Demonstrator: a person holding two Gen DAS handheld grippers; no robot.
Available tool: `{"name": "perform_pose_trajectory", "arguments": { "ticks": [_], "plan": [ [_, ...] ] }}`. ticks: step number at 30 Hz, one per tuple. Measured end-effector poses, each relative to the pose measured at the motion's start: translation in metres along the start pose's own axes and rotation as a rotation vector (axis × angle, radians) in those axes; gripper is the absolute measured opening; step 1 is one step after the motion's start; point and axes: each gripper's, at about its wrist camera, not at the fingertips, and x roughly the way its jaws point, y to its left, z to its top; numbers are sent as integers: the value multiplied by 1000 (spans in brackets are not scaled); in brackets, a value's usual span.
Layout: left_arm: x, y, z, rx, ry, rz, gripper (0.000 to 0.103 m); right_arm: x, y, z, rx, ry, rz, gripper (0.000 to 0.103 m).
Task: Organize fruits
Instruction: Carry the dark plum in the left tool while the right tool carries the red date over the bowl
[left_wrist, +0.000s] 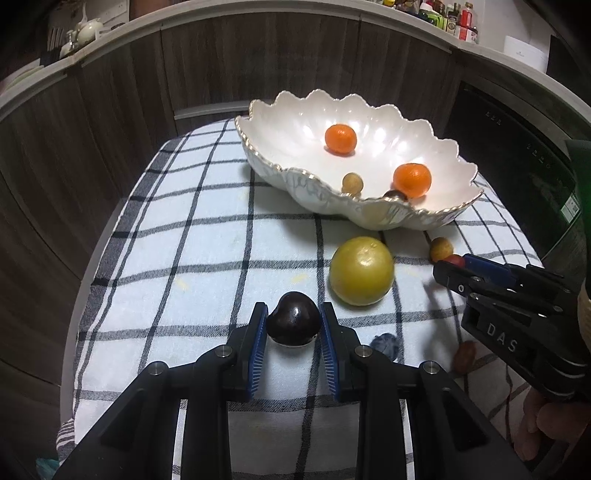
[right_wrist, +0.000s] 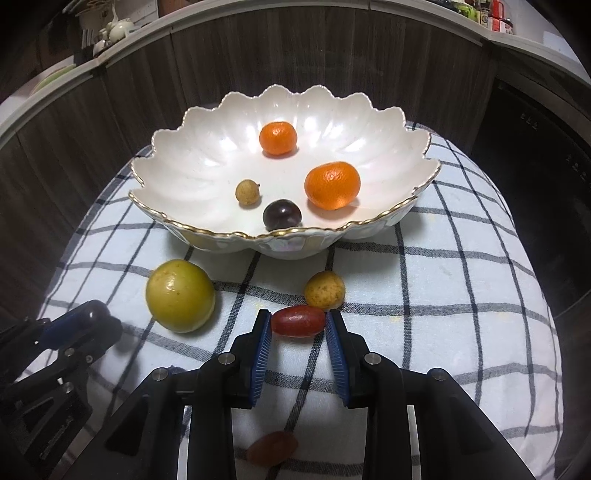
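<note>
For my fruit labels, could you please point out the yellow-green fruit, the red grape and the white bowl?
yellow-green fruit (right_wrist: 180, 295): right wrist view, middle of its skin.
red grape (right_wrist: 298, 321): right wrist view, its centre, between the finger pads.
white bowl (right_wrist: 199, 173): right wrist view, bare inner wall.

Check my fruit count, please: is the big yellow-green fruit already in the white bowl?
No, the yellow-green fruit lies on the checked cloth in front of the white bowl.

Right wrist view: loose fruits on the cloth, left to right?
Green fruit → red grape, between the right gripper fingers → small yellow fruit.
</note>
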Motion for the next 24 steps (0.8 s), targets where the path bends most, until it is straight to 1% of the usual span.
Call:
{"name": "perform_pose_trajectory", "arguments": {
  "ticks": [13,24],
  "plan": [
    [-17,-15,23,12,-41,-7,28,-35,-11,11,20,-60,15,32],
    [-22,-23,48,19,-68,-9,28,-55,-23,32,31,-117,19,32]
  ]
}}
